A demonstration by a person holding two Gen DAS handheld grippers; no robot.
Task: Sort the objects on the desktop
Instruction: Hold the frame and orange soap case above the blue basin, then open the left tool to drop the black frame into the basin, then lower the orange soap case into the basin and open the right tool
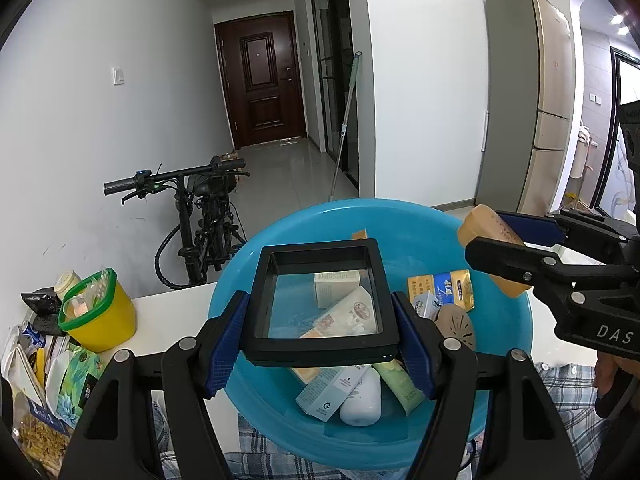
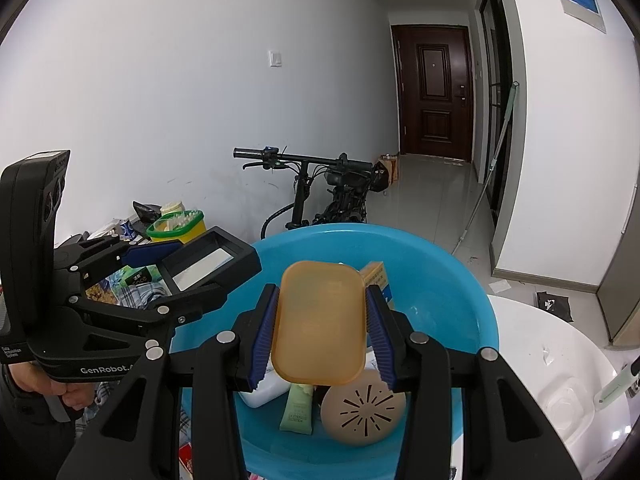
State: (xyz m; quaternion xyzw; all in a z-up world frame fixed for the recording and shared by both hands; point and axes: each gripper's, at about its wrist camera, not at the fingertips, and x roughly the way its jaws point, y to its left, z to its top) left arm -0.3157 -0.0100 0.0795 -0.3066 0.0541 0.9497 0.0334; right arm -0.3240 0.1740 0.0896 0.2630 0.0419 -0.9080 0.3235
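While my left gripper [image 1: 320, 344] clamped its fingers on a black frame case [image 1: 320, 300], my right gripper [image 2: 320, 336] gripped an orange soap box [image 2: 320, 324] above the blue basin [image 1: 400, 216].

One basin [image 1: 240, 280], two tubes [image 1: 400, 384], perhaps three boxes [image 1: 336, 286].

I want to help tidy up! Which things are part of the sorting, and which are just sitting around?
Part of the sorting:
- black square frame box, in the left gripper
- orange soap case, in the right gripper
- blue basin of tubes and boxes
- yellow tub

Just sitting around:
- bicycle
- mop
- fridge
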